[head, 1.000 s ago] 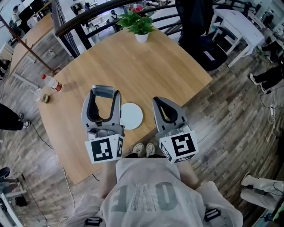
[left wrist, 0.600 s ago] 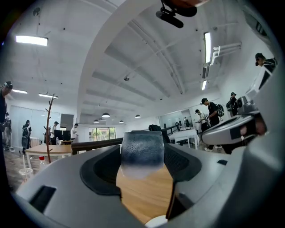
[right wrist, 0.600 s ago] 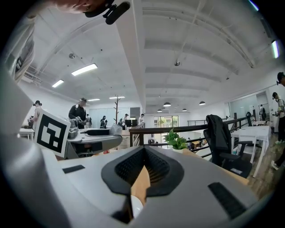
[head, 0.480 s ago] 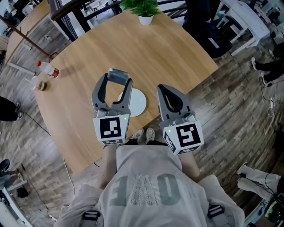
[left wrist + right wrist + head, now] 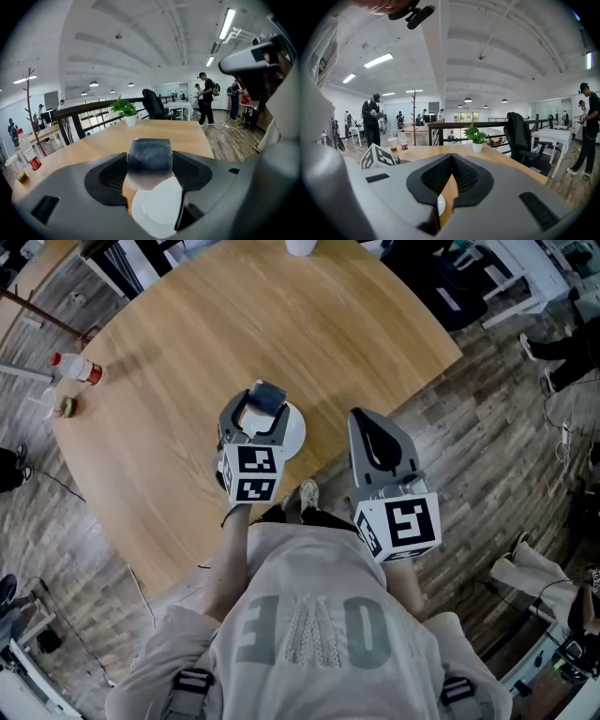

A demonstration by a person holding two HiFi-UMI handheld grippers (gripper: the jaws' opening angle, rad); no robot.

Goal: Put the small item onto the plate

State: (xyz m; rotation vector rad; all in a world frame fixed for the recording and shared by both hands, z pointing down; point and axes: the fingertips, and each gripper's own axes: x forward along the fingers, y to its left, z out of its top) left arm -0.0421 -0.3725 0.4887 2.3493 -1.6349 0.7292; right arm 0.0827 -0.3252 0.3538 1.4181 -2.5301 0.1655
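The left hand-held gripper (image 5: 264, 401) is clamped on a small dark grey block (image 5: 150, 155), which sits right between its jaw tips. The block hangs over the far rim of a white plate (image 5: 292, 430), and most of the plate shows beneath the jaws, nearer the person. I cannot tell whether the block touches the plate. The plate rests near the close edge of the round wooden tabletop (image 5: 281, 324).

The right hand-held gripper (image 5: 367, 424) is held just past the tabletop's edge, to the right of the plate, its jaws together at the tips with nothing between them.

Well away at the tabletop's left edge lie a bottle (image 5: 75, 368) with a red label and a cup (image 5: 64, 408). A potted plant (image 5: 124, 111) stands at the far side.
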